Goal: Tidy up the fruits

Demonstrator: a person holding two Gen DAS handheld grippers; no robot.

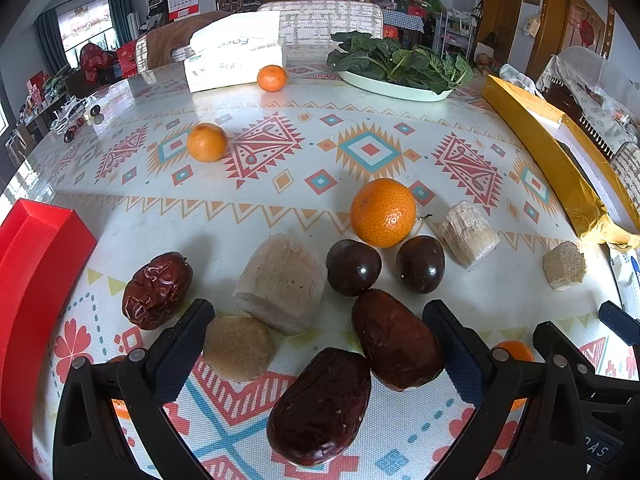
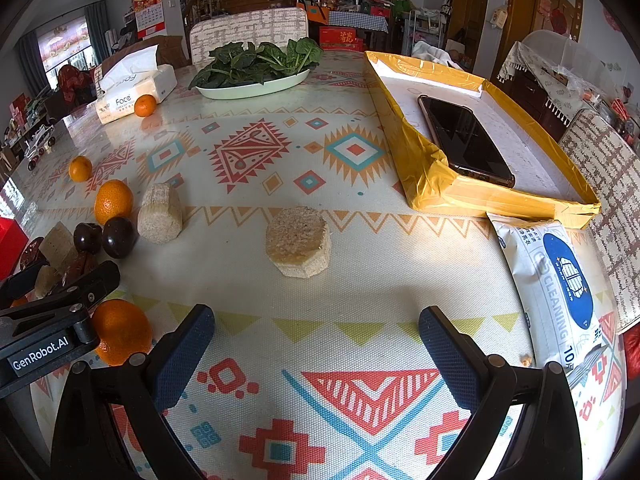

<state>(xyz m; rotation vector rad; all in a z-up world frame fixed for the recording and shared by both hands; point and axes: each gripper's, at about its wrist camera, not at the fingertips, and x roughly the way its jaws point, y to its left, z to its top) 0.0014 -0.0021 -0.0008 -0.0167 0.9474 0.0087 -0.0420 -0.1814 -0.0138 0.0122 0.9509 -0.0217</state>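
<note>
Left gripper (image 1: 320, 344) low over the table, jaws spread wide, nothing clamped, right gripper (image 2: 316, 350) level beside it, jaws equally wide and empty, both pointing forward, left unit's body visible at right gripper's left.

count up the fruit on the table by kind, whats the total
oranges: 4
red dates: 3
dark round fruits: 2
sugarcane pieces: 4
total: 13 (an orange sliver low on the left may be a fifth orange; cannot tell)

Black claw (image 2: 316, 356), blue textured pads (image 2: 182, 360)
</note>
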